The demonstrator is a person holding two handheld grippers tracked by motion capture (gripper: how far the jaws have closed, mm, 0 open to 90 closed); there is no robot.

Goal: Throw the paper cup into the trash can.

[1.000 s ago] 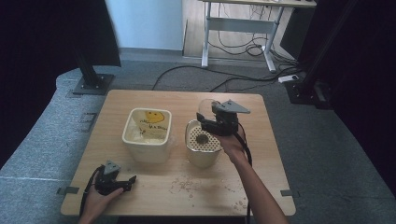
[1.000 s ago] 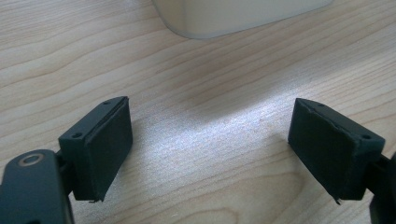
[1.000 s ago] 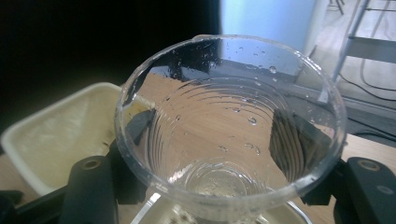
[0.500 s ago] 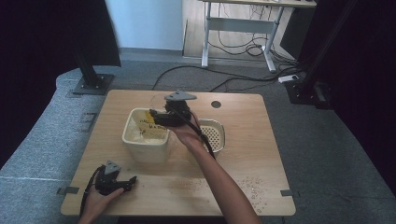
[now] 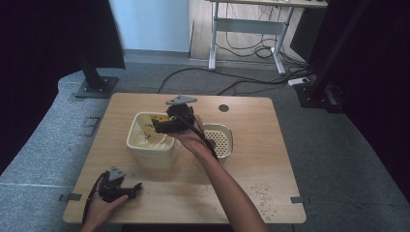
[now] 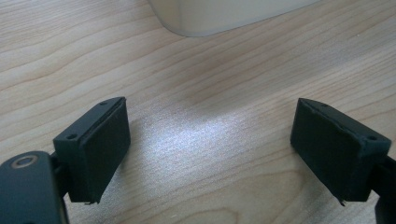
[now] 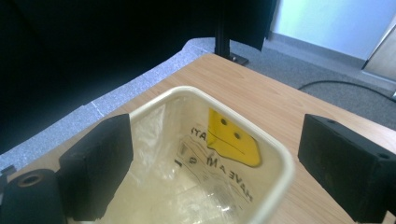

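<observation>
Right gripper [image 5: 162,126] is held over the cream bin [image 5: 151,140] at frame centre, forearm stretched up from the bottom edge; its jaws have just been opening and stand apart, nothing between them. Left gripper [image 5: 126,191] is rested on the table [image 5: 270,145] at lower left, jaws apart and empty.

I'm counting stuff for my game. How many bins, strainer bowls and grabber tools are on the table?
Cream bin with plastic liner: 1
Perforated strainer bowl: 1
Handheld grippers: 2, left gripper and right gripper, both with fingers apart
Total: 4
</observation>
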